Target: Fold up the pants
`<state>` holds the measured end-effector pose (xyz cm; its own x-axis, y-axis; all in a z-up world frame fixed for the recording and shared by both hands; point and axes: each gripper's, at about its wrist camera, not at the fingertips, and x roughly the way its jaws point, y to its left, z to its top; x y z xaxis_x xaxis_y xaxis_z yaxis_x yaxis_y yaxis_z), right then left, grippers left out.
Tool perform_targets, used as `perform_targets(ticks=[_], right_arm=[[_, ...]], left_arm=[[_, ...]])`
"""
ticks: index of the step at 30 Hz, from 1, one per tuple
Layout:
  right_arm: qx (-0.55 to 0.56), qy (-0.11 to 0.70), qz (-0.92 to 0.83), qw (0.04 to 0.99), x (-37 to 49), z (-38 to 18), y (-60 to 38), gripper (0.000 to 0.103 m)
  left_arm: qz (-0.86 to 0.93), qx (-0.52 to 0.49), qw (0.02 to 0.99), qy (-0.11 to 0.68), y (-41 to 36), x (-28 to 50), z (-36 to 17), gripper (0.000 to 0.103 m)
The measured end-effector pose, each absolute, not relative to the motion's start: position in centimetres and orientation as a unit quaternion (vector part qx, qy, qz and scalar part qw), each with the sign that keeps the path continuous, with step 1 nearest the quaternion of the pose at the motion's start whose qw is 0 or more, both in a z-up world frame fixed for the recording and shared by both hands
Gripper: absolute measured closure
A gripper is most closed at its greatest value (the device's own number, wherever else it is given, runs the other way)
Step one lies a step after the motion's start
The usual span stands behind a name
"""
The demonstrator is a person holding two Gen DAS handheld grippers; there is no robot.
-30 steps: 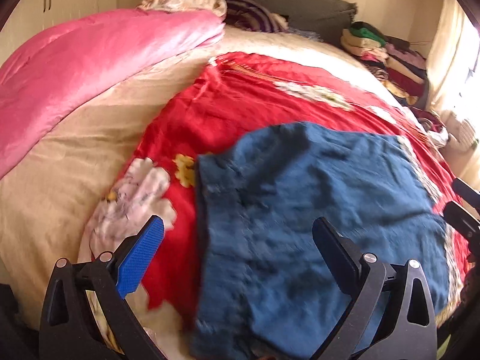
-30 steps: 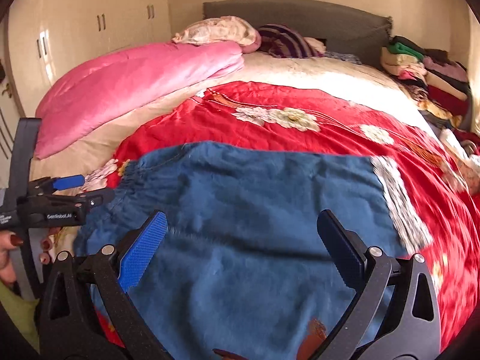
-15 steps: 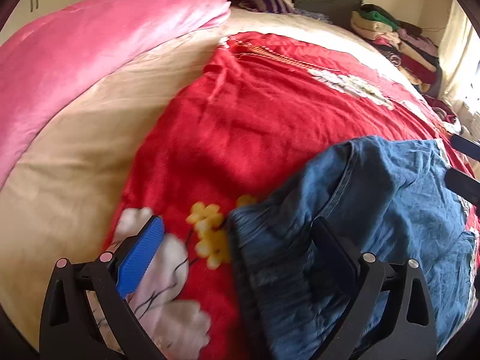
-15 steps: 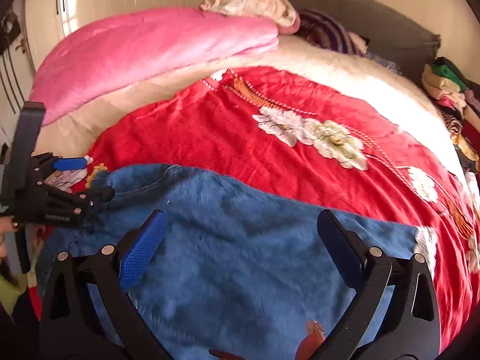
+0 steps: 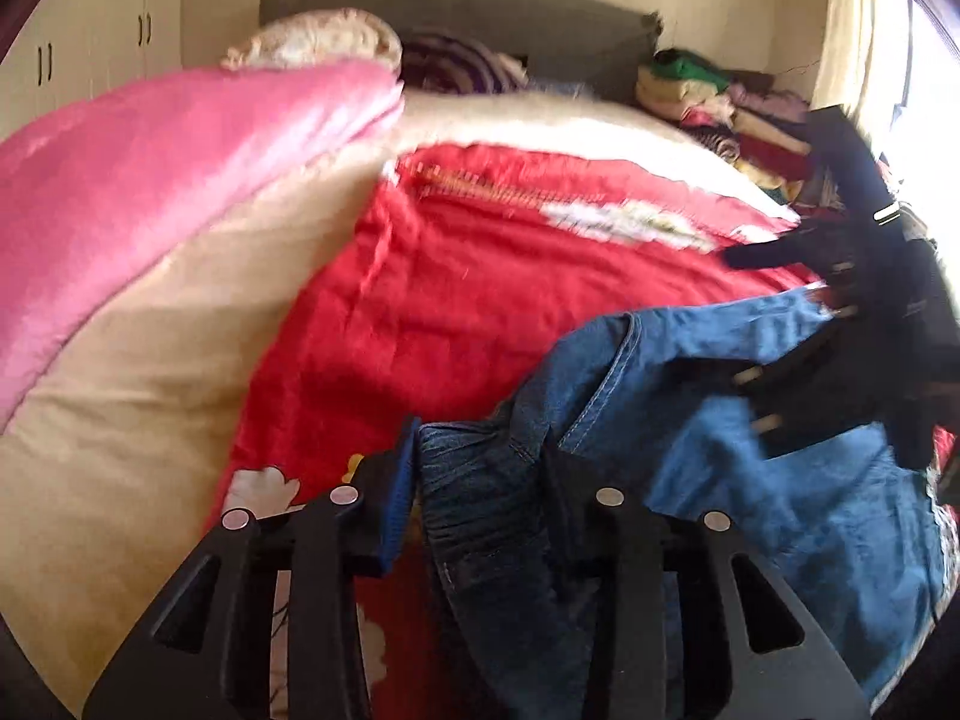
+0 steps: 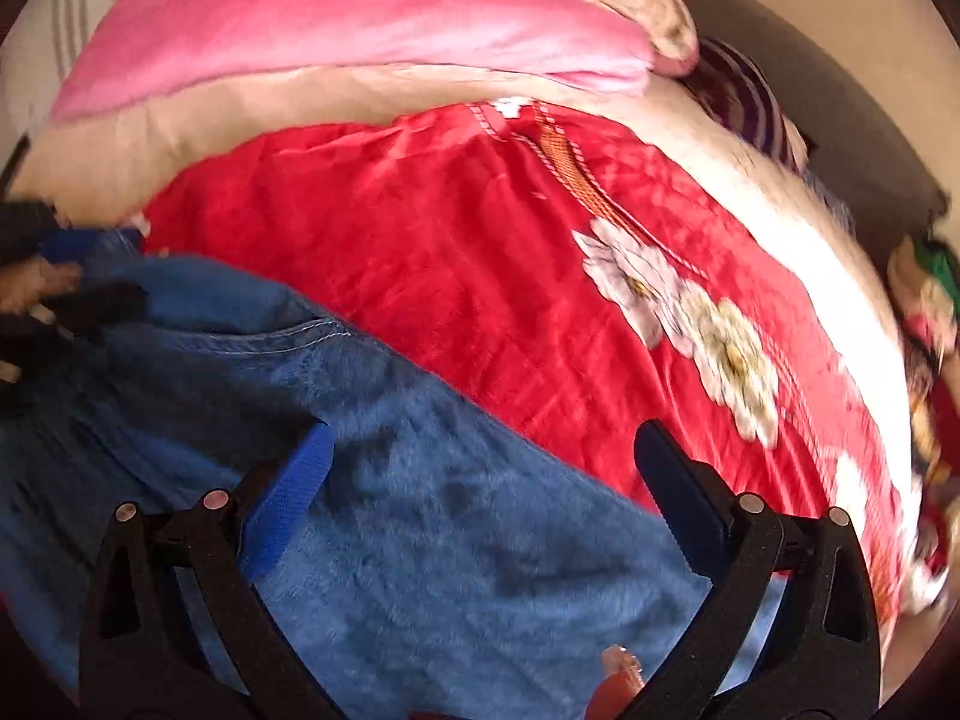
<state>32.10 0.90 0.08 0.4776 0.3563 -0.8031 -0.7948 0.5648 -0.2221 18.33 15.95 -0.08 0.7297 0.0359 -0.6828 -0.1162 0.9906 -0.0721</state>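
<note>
Blue denim pants [image 5: 750, 480] lie on a red flowered blanket [image 5: 468, 276] on the bed. My left gripper [image 5: 480, 462] is shut on the bunched waistband end of the pants and holds it lifted off the blanket. In the right wrist view the pants [image 6: 450, 540] spread under my right gripper [image 6: 480, 456], whose jaws stand wide apart just above the cloth. The right gripper also shows at the right edge of the left wrist view [image 5: 840, 312]. The left gripper shows at the left edge of the right wrist view [image 6: 60, 276].
A pink quilt [image 5: 150, 192] lies rolled along the left side of the bed. Pillows [image 5: 318, 48] sit by the grey headboard [image 5: 450, 6]. A pile of folded clothes [image 5: 720, 102] is at the far right. Cupboards [image 5: 72, 48] stand at the left.
My left gripper has closed on the waistband end of the pants and raised it. The right gripper has moved forward and lower over the pants, staying open.
</note>
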Motion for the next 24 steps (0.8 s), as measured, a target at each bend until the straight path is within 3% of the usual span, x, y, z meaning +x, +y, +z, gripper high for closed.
perform_targets(ticks=[3, 4, 8, 10, 24], right_arm=[[-0.321, 0.356, 0.359, 0.801, 31.9, -0.7, 1.8, 0.008], [-0.325, 0.353, 0.358, 0.801, 31.8, -0.9, 2.0, 0.013], [-0.295, 0.360, 0.402, 0.788, 30.8, -1.1, 1.9, 0.071], [-0.283, 0.361, 0.409, 0.789, 30.1, -1.0, 1.6, 0.087], [-0.129, 0.305, 0.430, 0.839, 21.2, 5.6, -7.8, 0.098]], left_arm=[[0.029, -0.052, 0.934, 0.353, 15.1, 17.3, 0.9, 0.068], [0.029, -0.048, 0.935, 0.351, 14.7, 17.1, 1.0, 0.068], [0.035, -0.030, 0.934, 0.354, 14.1, 17.2, 0.7, 0.068], [0.040, -0.026, 0.934, 0.353, 14.1, 17.0, 0.6, 0.068], [0.039, 0.007, 0.952, 0.304, 12.2, 11.9, 3.7, 0.068]])
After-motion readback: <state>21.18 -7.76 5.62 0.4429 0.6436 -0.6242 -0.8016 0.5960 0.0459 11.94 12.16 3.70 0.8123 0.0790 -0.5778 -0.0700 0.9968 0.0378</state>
